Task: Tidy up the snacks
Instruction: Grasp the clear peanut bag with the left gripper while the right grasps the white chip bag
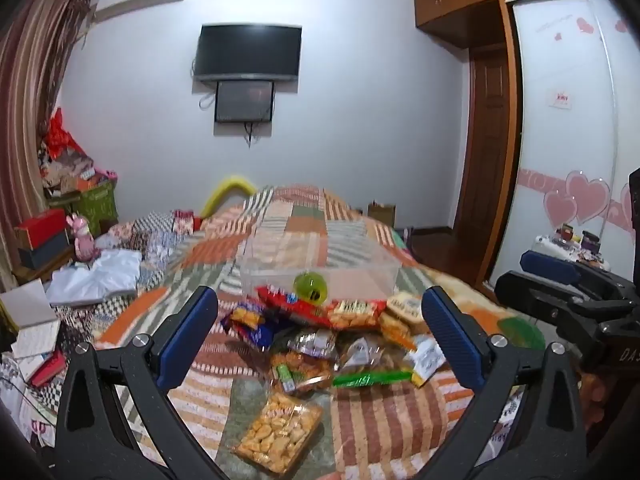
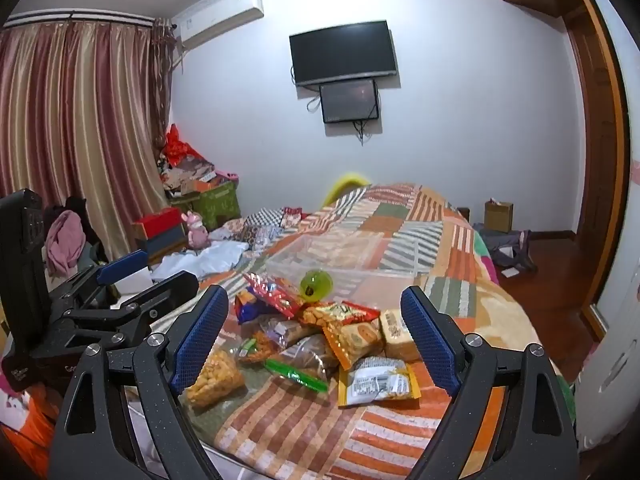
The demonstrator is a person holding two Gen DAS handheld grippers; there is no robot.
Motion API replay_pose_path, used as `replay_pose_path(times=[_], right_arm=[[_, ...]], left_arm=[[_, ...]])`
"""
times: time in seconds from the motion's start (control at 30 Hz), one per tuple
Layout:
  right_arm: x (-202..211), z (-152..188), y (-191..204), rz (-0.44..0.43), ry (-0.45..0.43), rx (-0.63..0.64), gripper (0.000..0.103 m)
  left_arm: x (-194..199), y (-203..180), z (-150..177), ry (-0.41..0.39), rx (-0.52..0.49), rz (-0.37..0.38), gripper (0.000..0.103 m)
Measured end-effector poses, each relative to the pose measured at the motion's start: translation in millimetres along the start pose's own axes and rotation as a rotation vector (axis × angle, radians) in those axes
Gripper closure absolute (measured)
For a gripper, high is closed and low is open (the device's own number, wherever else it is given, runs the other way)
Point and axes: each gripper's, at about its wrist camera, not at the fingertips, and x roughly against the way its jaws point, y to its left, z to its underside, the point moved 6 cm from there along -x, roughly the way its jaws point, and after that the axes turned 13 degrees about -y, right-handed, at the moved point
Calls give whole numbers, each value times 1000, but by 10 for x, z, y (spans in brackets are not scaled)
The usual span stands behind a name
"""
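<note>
A heap of snack packets (image 1: 332,336) (image 2: 320,332) lies on the patchwork bedspread (image 1: 384,412). Behind it stands a clear plastic box (image 1: 320,260) (image 2: 348,256) with a green ball (image 1: 311,287) (image 2: 316,285) against its front wall. A clear pack of golden crackers (image 1: 278,436) (image 2: 212,376) lies nearest. My left gripper (image 1: 320,336) hovers open above the heap, holding nothing. My right gripper (image 2: 316,332) is open too, empty, over the same heap. Each gripper shows in the other's view, the right one (image 1: 560,280) at the right edge and the left one (image 2: 124,276) at the left edge.
Boxes, a pink toy (image 1: 84,240) and white papers (image 1: 100,276) clutter the bed's left side by the curtains (image 2: 80,120). A TV (image 1: 248,52) hangs on the far wall. A wardrobe (image 1: 576,120) and wooden floor (image 2: 552,272) lie to the right.
</note>
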Motion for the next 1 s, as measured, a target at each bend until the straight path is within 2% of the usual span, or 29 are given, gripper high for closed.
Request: replay_pose_path(times=[0.13, 0.2, 0.27, 0.37, 0.57, 0.83, 0.97, 1.0], right_arm=[[-96, 144, -11, 0, 52, -6, 16], [-144, 225, -20, 1, 83, -9, 16], [-196, 310, -30, 0, 117, -15, 16], [-249, 423, -31, 0, 161, -20, 16], [-366, 646, -66, 7, 231, -31, 16], [-491, 923, -317, 72, 320, -55, 16], [-557, 1014, -437, 100, 353, -73, 16], [-579, 1040, -457, 104, 361, -75, 16]], left_arm=[[-74, 128, 204, 85, 8, -17, 0], [-137, 121, 300, 114, 12, -19, 0], [-157, 314, 407, 115, 10, -23, 0], [-264, 408, 638, 168, 15, -33, 0], [-293, 352, 1003, 343, 26, -18, 0], [-418, 385, 1299, 410, 37, 0, 0], [-526, 487, 1452, 453, 69, 2, 20], [-541, 514, 1474, 461, 83, 3, 20]])
